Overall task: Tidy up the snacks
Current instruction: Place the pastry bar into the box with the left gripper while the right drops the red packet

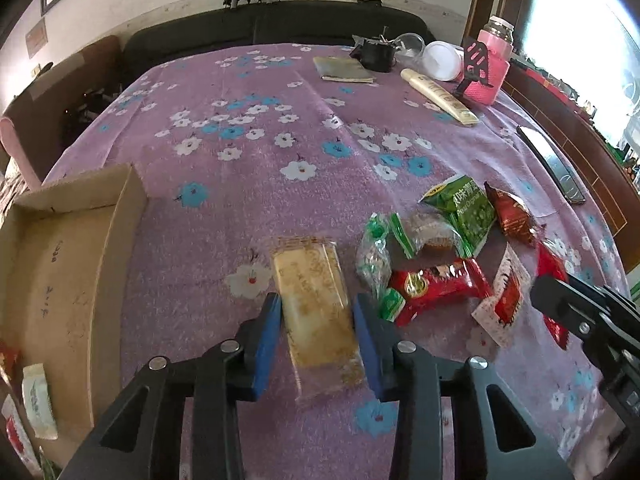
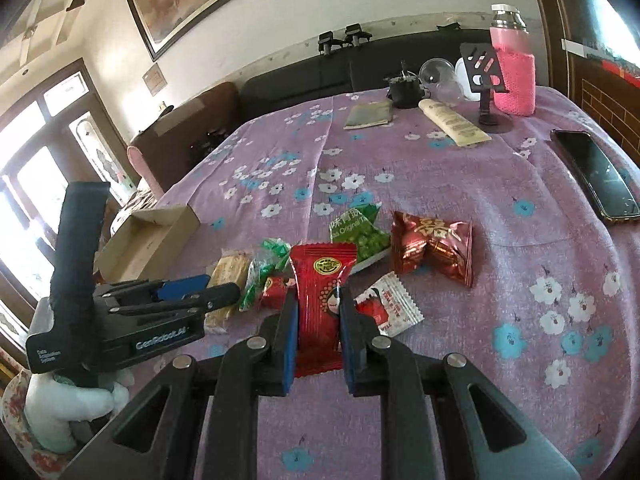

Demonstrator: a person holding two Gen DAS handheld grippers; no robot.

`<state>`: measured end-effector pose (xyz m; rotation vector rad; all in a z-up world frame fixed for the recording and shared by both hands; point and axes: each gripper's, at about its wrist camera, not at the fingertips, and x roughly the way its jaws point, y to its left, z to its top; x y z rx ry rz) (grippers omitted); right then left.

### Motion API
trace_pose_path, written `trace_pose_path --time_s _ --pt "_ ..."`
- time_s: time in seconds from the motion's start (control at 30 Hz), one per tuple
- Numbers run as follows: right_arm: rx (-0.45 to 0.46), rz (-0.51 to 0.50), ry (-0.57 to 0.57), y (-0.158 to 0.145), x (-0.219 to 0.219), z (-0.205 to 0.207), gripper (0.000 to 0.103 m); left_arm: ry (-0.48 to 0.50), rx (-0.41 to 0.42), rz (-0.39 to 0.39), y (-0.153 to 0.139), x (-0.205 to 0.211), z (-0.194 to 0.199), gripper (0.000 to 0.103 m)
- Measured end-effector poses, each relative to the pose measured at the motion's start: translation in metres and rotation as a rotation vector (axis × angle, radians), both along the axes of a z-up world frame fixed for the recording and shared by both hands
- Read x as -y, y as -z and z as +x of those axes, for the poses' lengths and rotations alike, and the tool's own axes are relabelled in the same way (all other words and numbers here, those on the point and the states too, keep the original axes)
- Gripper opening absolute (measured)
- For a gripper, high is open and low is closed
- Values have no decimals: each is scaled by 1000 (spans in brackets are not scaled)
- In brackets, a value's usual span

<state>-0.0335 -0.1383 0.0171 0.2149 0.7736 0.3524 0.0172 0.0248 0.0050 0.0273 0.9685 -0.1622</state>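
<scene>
Left wrist view: the left gripper [image 1: 316, 312] is straddling a yellow pastry bar in a clear wrapper [image 1: 314, 304]. Its blue pads [image 1: 269, 344] are sitting on either side of the bar, close against the wrapper edges — whether they are pressing it or only flanking it cannot be told. The bar is lying flat on the purple flowered tablecloth [image 1: 248, 92]. At 9 o'clock from the bar, an open cardboard box [image 1: 60, 264] is resting on the cloth, with a white sachet [image 1: 38, 406] lying at its near end. At 3 o'clock, a cluster of snacks is lying together: a green-and-clear candy packet [image 1: 374, 256], a red wrapped snack [image 1: 436, 286], a green pea packet [image 1: 466, 210] and a dark red foil pack [image 1: 514, 214]. The right gripper [image 1: 588, 312] is entering from 4 o'clock.

Right wrist view: the right gripper [image 2: 319, 308] is closing narrowly on a red snack packet with a gold seal [image 2: 320, 296] — both blue pads [image 2: 289, 344] are touching its sides, and the packet is standing upright between them. At 1 o'clock from it, the dark red foil pack [image 2: 434, 246] is lying apart; at 12 o'clock, the green pea packet [image 2: 362, 232]. A white-and-red sachet [image 2: 390, 306] is lying just beside the right pad. At 9 o'clock, the left gripper [image 2: 216, 294] is reaching over the pastry bar [image 2: 228, 280]. A black phone [image 2: 596, 176] is lying at 2 o'clock.
</scene>
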Motion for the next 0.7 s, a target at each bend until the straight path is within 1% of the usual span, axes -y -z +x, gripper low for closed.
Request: trace_pose_path --time_s 0.1,0.17,0.27,0.47,0.63,0.7 --pt "13 0 -1 -1 -1 -3 17 5 30 42 3 9 4 41" --pt "7 -4 0 1 -1 -3 17 18 31 51 2 11 4 36" --pt "4 -11 2 4 -2 -3 17 26 29 32 -2 8 -1 35" --pt "16 -15 17 4 -1 -3 17 3 82 -22 -26 -12 -23 35" --pt "26 -40 29 5 -3 -5 17 -48 151 -53 -53 -45 -55 35" --pt "30 -67 29 6 -7 -7 17 -92 181 -66 -62 -66 -73 35"
